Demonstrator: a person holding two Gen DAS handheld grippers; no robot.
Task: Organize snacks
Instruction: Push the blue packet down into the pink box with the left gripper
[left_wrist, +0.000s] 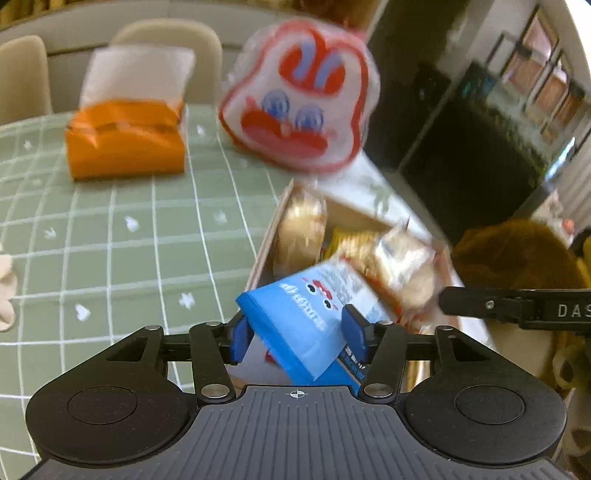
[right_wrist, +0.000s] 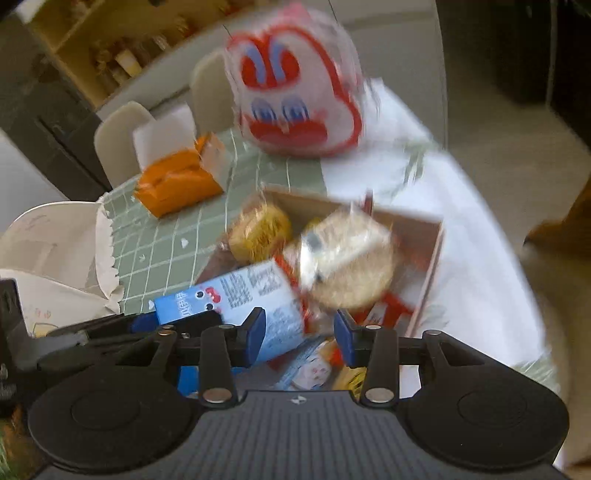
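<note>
Left wrist view: your left tongs (left_wrist: 297, 334) are closed on a blue snack packet (left_wrist: 306, 325), both blue pads pressing its sides, just over the near end of the cardboard box (left_wrist: 266, 254) on the green checked desk (left_wrist: 129, 229). Right wrist view: your right tongs (right_wrist: 300, 332) stand partly apart over the same box; blur hides whether the pads press the wrappers between them, so I cannot tell their grip. Round gold cookie packs (right_wrist: 347, 266) fill the box. Behind it sit a rabbit-face bag (right_wrist: 295, 88) and an orange tissue pack (left_wrist: 125, 140).
</note>
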